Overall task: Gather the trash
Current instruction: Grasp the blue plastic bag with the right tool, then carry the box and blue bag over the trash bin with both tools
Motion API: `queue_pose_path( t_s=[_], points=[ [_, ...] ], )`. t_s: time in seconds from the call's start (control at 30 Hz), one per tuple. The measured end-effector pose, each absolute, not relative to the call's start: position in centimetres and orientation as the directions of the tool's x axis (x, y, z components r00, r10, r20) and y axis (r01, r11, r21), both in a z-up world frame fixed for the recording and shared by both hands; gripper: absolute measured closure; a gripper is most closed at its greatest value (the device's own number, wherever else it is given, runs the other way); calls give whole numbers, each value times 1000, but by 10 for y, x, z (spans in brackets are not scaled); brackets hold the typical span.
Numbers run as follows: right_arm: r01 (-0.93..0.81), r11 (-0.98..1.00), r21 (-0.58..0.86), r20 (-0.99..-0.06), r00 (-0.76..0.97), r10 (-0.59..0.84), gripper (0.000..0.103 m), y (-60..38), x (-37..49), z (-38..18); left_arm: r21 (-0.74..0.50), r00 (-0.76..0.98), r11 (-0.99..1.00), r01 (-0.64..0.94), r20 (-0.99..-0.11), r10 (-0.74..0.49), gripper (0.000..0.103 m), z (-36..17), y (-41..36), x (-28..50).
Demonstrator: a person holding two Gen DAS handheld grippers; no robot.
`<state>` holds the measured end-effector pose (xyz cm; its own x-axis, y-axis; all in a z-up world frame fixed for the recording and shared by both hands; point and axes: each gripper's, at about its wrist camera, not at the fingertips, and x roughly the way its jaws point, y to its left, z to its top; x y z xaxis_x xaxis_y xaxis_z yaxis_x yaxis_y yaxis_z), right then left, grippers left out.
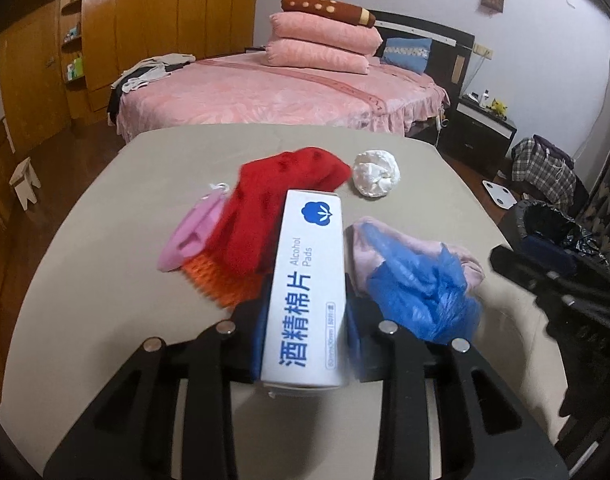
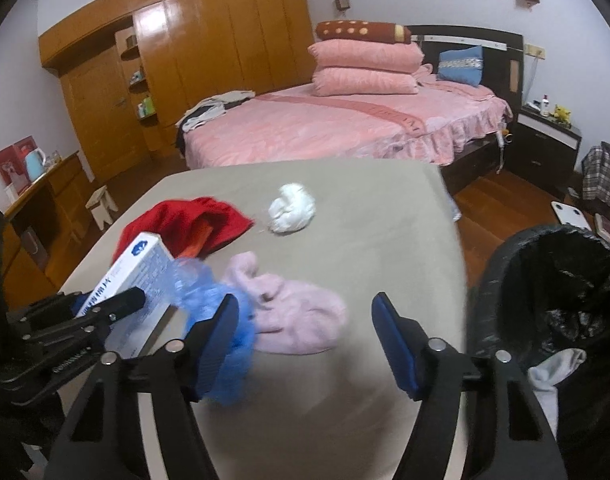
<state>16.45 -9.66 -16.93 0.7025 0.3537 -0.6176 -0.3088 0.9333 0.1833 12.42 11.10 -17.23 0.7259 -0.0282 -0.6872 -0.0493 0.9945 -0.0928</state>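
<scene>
The left tongs [image 1: 305, 320] are clamped on a white alcohol-pad box [image 1: 307, 292], which stands lengthwise between the blue pads and juts forward over the grey surface [image 1: 105, 280]. Under and beyond the box lie a red cloth [image 1: 273, 208], an orange knitted piece [image 1: 221, 280] and a pink item [image 1: 193, 236], all bunched together near the surface's middle. Just right of the box sits a blue crumpled plastic bag [image 1: 425, 300], lying on a pale pink sock [image 1: 365, 252]. A white wad of tissue [image 1: 376, 174] rests alone farther back, apart from the cloth pile, with bare surface between it and the far edge.

The right tongs [image 2: 305, 340] are spread wide and hold nothing; their left pad is against the blue bag, their right pad hangs over bare surface near the right-hand edge. Just past that edge stands the black-lined trash bin [image 2: 501, 280], its mouth open, with a pale crumpled item [image 2: 553, 372] inside. The near-right part of the surface is bare, leaving a free stretch between the sock and the bin. Beyond the far edge is wooden floor [image 2: 493, 196], then the pink bed [image 2: 345, 128].
</scene>
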Motion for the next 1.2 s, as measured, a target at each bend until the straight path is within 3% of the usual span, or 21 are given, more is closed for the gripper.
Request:
queue_pose_path(
  t_s=[0.27,0.53,1.2],
  points=[
    [-399,903,157,-648,649,399,45,-45,153,-188,-78,727,993,-93,-687,14,73,-161,137,111],
    [-410,902,136,-669,634,389,75,-37,152,-195,-76,722,990,-115,-691,30,73,-159,146,107],
    [-353,918,180,-556,733,391,78,-86,139,-120,-76,766,996,-55,-643,-7,73,-118,103,104]
  ],
)
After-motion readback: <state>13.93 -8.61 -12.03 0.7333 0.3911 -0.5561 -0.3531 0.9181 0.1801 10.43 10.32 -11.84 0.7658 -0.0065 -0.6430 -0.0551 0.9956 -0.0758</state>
